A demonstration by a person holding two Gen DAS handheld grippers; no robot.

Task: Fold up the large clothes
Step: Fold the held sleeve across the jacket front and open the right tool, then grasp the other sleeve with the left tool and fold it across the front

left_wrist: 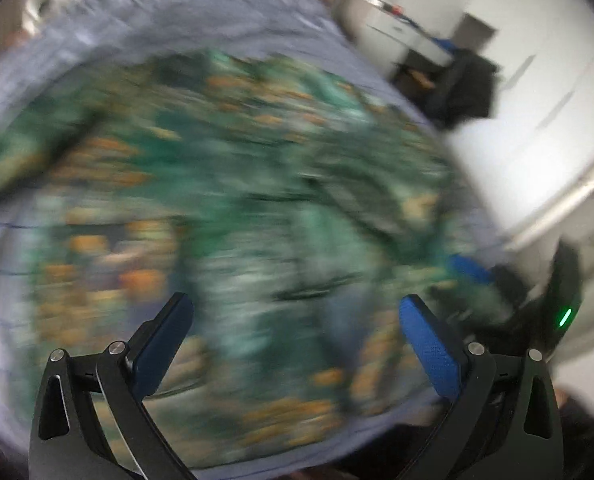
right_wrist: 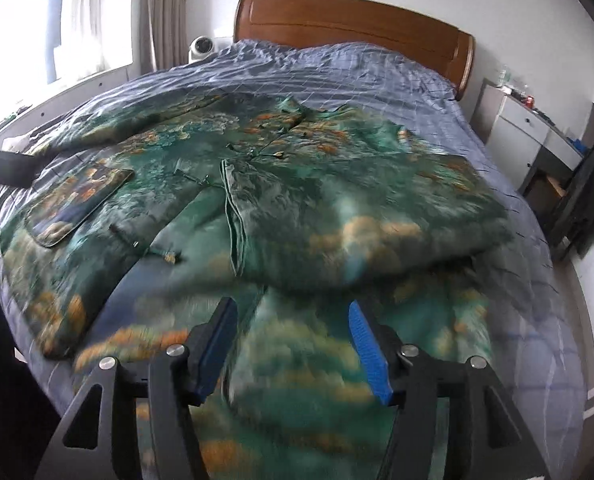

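Note:
A large green garment (right_wrist: 297,184) with orange and pale blotches lies spread over the bed (right_wrist: 377,68). Its right side is folded in over the middle, and a patch pocket (right_wrist: 81,200) shows on its left. My right gripper (right_wrist: 291,306) hovers over the garment's near hem, open, with nothing pressed between the blue pads. The left wrist view is heavily blurred. There the same garment (left_wrist: 237,184) fills the picture. My left gripper (left_wrist: 297,304) stands wide open above it. The other gripper (left_wrist: 561,304), with a green light, shows at the right edge.
A wooden headboard (right_wrist: 353,20) stands at the far end of the bed, and a window with curtains (right_wrist: 97,20) is on the left. A white cabinet (right_wrist: 529,128) and a dark chair (right_wrist: 585,200) stand to the right. A dark object (right_wrist: 1,168) juts in at the left edge.

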